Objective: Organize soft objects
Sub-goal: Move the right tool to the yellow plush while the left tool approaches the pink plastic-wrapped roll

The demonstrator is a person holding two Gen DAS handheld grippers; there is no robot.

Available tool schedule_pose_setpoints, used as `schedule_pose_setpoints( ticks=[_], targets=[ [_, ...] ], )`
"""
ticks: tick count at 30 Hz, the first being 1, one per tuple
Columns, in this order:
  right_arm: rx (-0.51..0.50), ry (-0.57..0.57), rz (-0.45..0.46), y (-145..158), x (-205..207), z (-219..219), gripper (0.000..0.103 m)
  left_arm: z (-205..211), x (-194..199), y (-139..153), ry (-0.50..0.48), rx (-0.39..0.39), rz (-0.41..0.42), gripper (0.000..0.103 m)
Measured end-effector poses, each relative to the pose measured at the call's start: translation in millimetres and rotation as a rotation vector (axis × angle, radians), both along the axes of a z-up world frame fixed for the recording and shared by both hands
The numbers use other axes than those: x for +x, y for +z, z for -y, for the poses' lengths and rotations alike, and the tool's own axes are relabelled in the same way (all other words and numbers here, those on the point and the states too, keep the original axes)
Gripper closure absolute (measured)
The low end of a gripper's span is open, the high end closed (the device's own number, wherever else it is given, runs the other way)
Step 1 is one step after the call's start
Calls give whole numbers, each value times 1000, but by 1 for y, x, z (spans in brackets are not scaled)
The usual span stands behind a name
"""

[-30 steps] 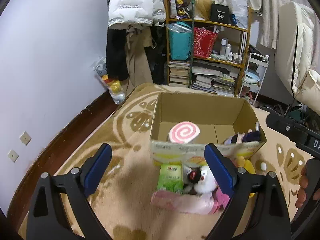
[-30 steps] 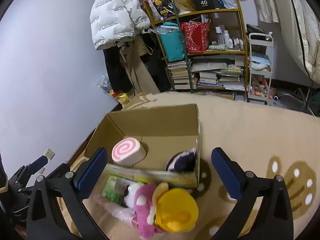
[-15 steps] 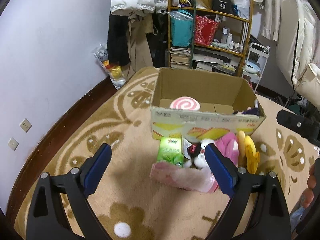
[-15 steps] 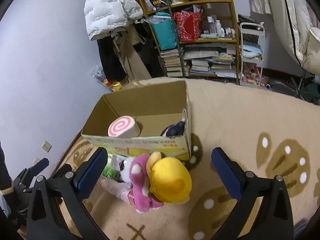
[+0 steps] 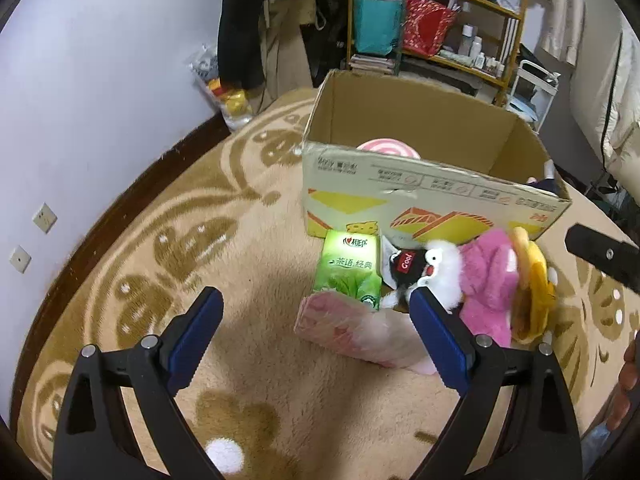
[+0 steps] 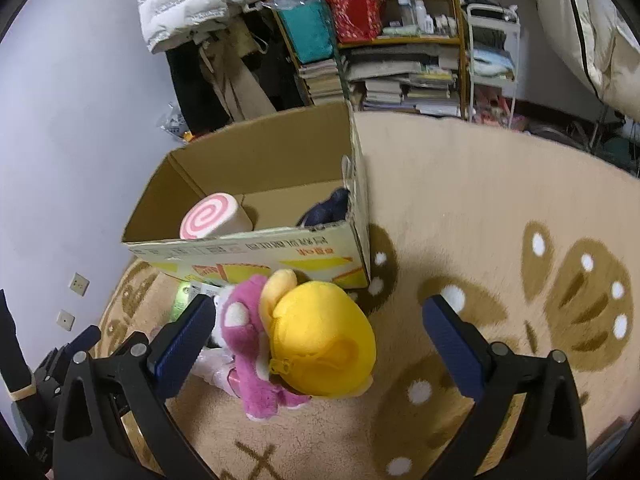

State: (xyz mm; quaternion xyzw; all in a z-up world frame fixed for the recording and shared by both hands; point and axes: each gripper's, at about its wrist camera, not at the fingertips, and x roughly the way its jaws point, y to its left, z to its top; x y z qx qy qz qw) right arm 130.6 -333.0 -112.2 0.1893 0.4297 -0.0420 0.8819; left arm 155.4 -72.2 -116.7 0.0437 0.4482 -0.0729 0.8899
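An open cardboard box (image 5: 432, 208) (image 6: 260, 252) stands on the carpet with a pink swirl roll cushion (image 6: 212, 220) and a dark soft item (image 6: 328, 210) inside. In front of it lie a green tissue pack (image 5: 350, 268), a pink plastic-wrapped pack (image 5: 352, 332), a white plush in a black cap (image 5: 428, 268), a pink plush (image 5: 488, 280) (image 6: 248, 344) and a yellow plush (image 6: 324, 344) (image 5: 532, 280). My left gripper (image 5: 316, 336) is open above the pink pack. My right gripper (image 6: 316, 344) is open, its fingers straddling the yellow and pink plush without touching.
A patterned beige carpet (image 6: 500, 240) covers the floor. Behind the box stand a cluttered shelf (image 6: 384, 40), hanging coats (image 6: 192, 4) and a white trolley (image 6: 492, 64). The wall (image 5: 80, 80) with sockets runs along the left. A person's hand (image 5: 628, 392) shows at the right edge.
Both grippers have dropped lower and tilted further down toward the pile in front of the box; the toys look larger and closer. Jaws stayed wide.
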Motion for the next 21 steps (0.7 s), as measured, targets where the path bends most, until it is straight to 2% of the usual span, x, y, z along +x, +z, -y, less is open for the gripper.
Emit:
schedule_pose_setpoints(
  ticks=[10,16,21],
  targets=[
    [29,-36,-95,-28,6,12,0,3,17,-25,16,-40,-81,10],
    [89,-37,-125,-41,11,13,0,14,21,-35,1,-24,-102,10],
    [98,-27,-153,-51,15,10,0,20,24,-45,-1,-23,-127,10]
  ],
)
